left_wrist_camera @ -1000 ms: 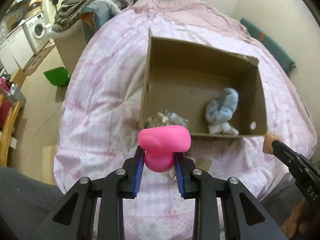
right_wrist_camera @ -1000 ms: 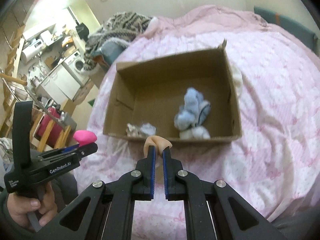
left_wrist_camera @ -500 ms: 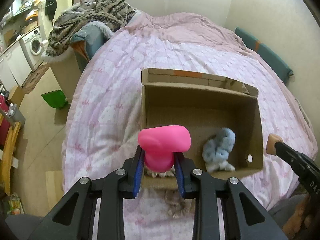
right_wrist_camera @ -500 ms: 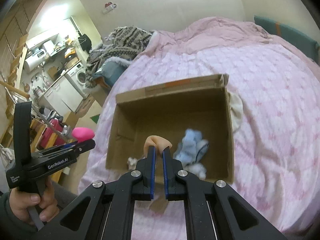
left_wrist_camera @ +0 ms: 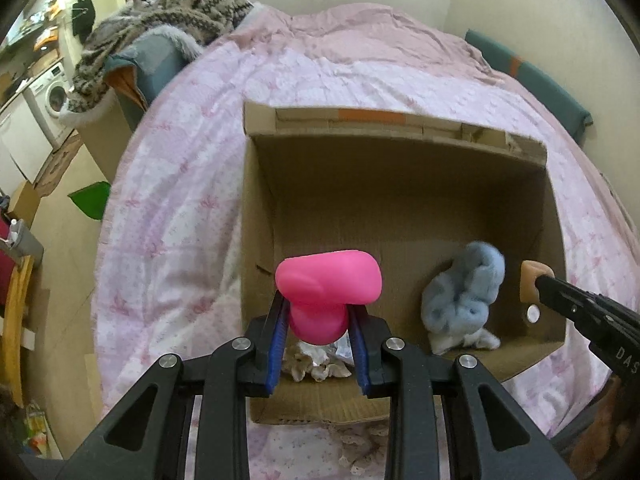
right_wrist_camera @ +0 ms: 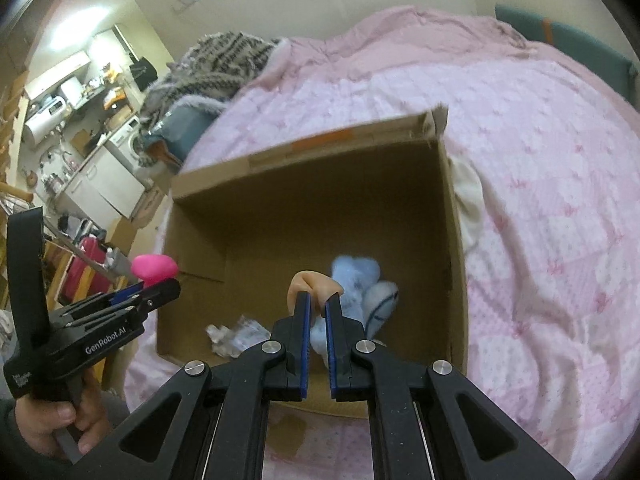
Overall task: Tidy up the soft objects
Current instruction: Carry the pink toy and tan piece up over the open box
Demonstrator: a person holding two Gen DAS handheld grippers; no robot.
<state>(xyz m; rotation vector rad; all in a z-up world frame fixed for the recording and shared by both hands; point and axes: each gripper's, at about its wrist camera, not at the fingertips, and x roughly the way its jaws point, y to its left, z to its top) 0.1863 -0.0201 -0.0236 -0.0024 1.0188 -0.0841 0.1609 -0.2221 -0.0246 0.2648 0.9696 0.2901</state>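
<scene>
My left gripper (left_wrist_camera: pixel 318 312) is shut on a bright pink soft toy (left_wrist_camera: pixel 328 284) and holds it over the near left part of an open cardboard box (left_wrist_camera: pixel 256 184). My right gripper (right_wrist_camera: pixel 317 300) is shut on a small beige soft piece (right_wrist_camera: pixel 314 283) over the box's (right_wrist_camera: pixel 452 216) near side. Inside the box lie a light blue fluffy toy (left_wrist_camera: pixel 464 300) and a crumpled pale bundle (left_wrist_camera: pixel 316 362). The blue toy (right_wrist_camera: pixel 356 280) and the bundle (right_wrist_camera: pixel 236 334) also show in the right wrist view. The right gripper with its beige piece (left_wrist_camera: pixel 532 284) enters the left wrist view from the right.
The box rests on a pink patterned quilt (left_wrist_camera: pixel 176 184) covering a bed. A striped grey blanket (left_wrist_camera: pixel 172 8) lies on a chair at the far left. A teal cushion (left_wrist_camera: pixel 532 80) lines the wall at right. A white cloth (right_wrist_camera: pixel 468 196) lies beside the box's right wall.
Both grippers moved forward and now hang over the box's inside, each still holding its soft object. The box looks larger and closer.
</scene>
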